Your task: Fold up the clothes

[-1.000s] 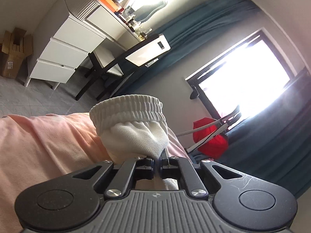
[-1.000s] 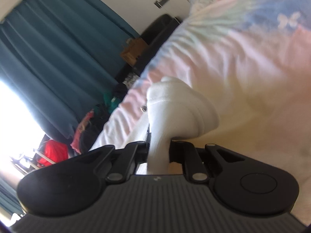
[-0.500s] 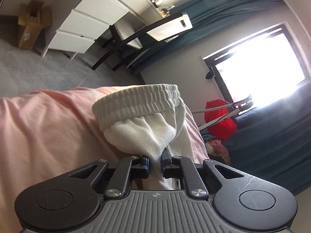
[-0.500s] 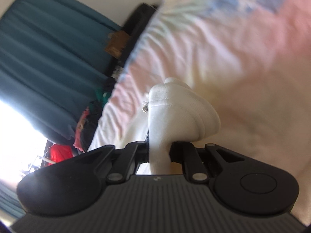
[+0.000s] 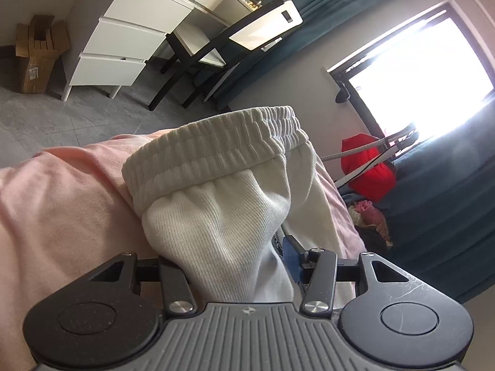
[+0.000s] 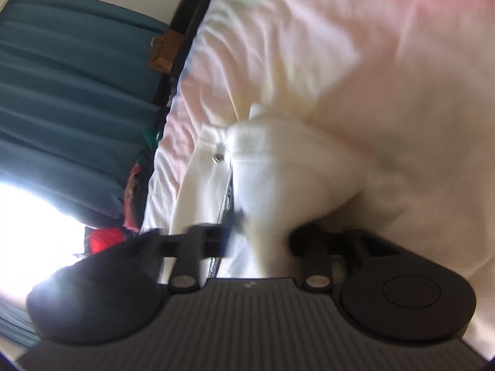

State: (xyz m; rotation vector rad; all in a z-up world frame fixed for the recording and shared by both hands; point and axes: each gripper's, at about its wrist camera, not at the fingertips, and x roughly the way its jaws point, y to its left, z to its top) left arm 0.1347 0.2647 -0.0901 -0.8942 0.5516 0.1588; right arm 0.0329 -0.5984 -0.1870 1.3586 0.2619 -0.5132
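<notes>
both claws (image 5: pixel 235 266) (image 6: pixel 260 238) parted, white garment (image 5: pixel 222 204) between

Left gripper (image 5: pixel 236 262) black, grey ribbed base, silver screws, blue finger pad

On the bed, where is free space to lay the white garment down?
The pink bedsheet is bare left of the white garment, out to the bed's edge by the floor. In the right wrist view, sheet right of the garment looks bare too, though blurred. The side toward the red bag is crowded.
</notes>
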